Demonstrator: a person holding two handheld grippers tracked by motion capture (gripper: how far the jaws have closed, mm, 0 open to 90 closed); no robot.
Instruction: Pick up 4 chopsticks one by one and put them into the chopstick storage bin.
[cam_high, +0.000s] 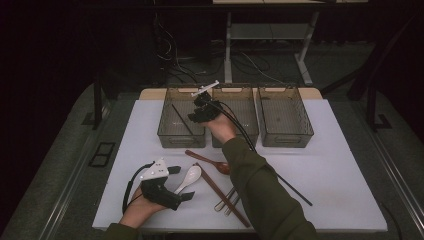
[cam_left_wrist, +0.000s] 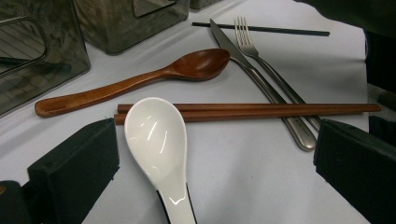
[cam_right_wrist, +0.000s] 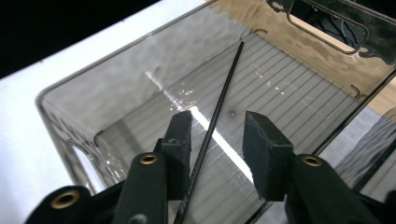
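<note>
The thin black chopstick (cam_right_wrist: 219, 109) lies on the ribbed floor of the leftmost smoky translucent plastic bin (cam_high: 167, 136), running lengthwise down it. The right gripper (cam_right_wrist: 219, 135) hangs above that bin with its jaws parted, the chopstick lying in the bin under the gap between them and held by neither. Two more translucent bins (cam_high: 287, 135) stand to the right of that bin in a row along the far side of the white table (cam_high: 340, 170). In front of the leftmost bin lies a dark brown wooden spoon (cam_left_wrist: 140, 79), then a pair of reddish-brown wooden chopsticks (cam_left_wrist: 261, 111), crossing a steel knife (cam_left_wrist: 261, 81) and a steel fork (cam_left_wrist: 275, 72). A second black chopstick (cam_left_wrist: 261, 29) lies beyond the fork. Nearer the person, a glossy white ceramic soup spoon (cam_left_wrist: 156, 140) rests with its bowl over the wooden chopsticks' ends, between the wide-open jaws of the left gripper (cam_left_wrist: 212, 163), which touch nothing.
</note>
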